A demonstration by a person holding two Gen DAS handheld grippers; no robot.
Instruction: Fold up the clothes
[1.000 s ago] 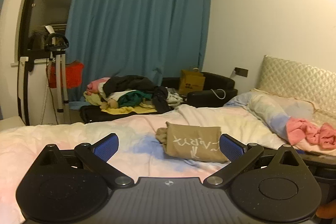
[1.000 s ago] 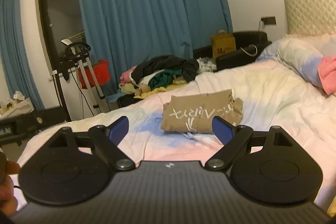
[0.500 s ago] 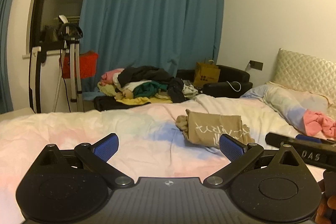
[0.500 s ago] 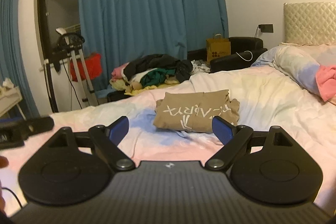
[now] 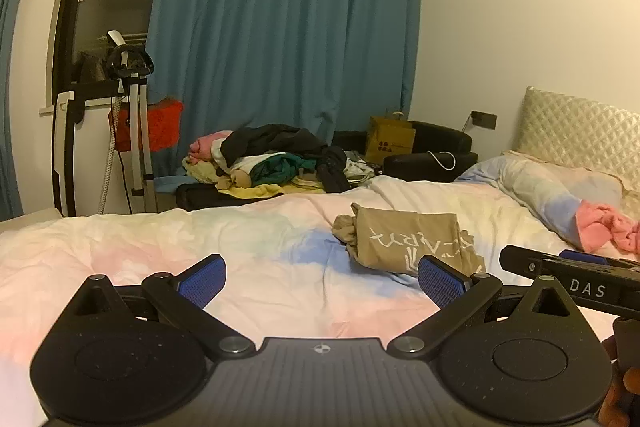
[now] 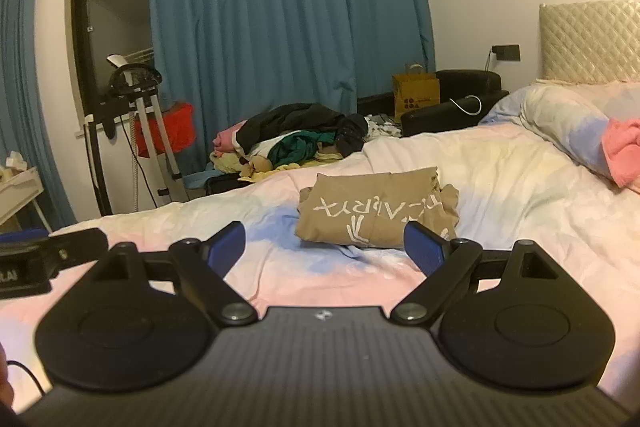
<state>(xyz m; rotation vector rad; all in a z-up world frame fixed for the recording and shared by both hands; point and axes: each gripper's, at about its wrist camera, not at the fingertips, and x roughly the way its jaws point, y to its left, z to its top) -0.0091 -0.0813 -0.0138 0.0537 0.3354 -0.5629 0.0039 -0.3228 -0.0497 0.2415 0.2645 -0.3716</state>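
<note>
A tan shirt with white lettering (image 5: 408,241) (image 6: 376,213) lies folded into a rough rectangle on the pastel bedspread (image 5: 240,247) (image 6: 520,195). My left gripper (image 5: 322,279) hovers open above the bed, nearer than the shirt and to its left, holding nothing. My right gripper (image 6: 324,247) is open too, held just short of the shirt's near edge. The right gripper's finger (image 5: 568,273) shows at the right of the left wrist view. The left gripper's finger (image 6: 40,255) shows at the left of the right wrist view.
A heap of unfolded clothes (image 5: 276,159) (image 6: 296,143) lies beyond the bed's far edge, before blue curtains (image 5: 288,35). A pink garment (image 5: 608,231) (image 6: 624,151) rests by a rolled duvet (image 5: 536,187) near the headboard. A garment steamer stand (image 5: 128,119) and a paper bag (image 5: 390,145) stand farther back.
Both grippers drew back and swung slightly; the folded shirt shifted rightward in the left wrist view. Each gripper's finger came into the other's view. Both stayed open.
</note>
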